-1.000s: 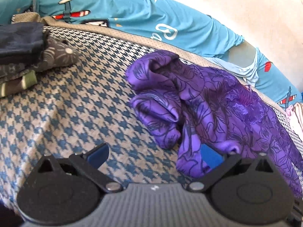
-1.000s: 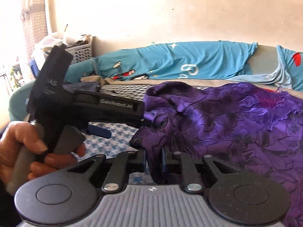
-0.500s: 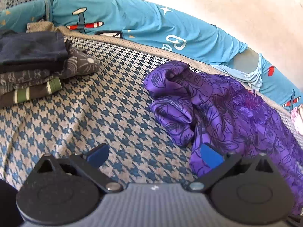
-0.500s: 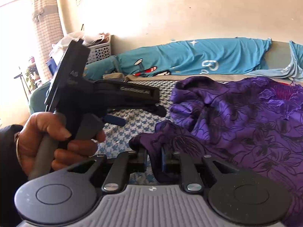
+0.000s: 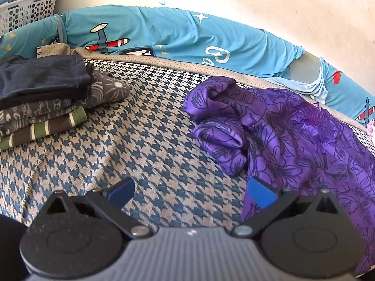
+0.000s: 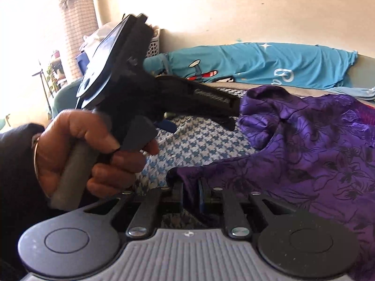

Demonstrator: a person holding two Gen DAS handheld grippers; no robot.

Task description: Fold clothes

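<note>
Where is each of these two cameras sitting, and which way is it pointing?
Left wrist view: sits on the left gripper, looking along its open fingers over the houndstooth bedcover to folded clothes and the purple garment; no body shows.
Right wrist view: sits on the right gripper, shut on the purple garment; the left hand holding the other gripper shows.
Shared: the purple garment, the bedcover and the turquoise sheet.

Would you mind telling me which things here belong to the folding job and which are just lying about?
Part of the job:
- purple garment, pinched in the right gripper
- left gripper, open beside it
- stack of folded clothes
- houndstooth bedcover, the work surface

Just lying about:
- blue aeroplane sheet
- white basket
- curtain
</note>
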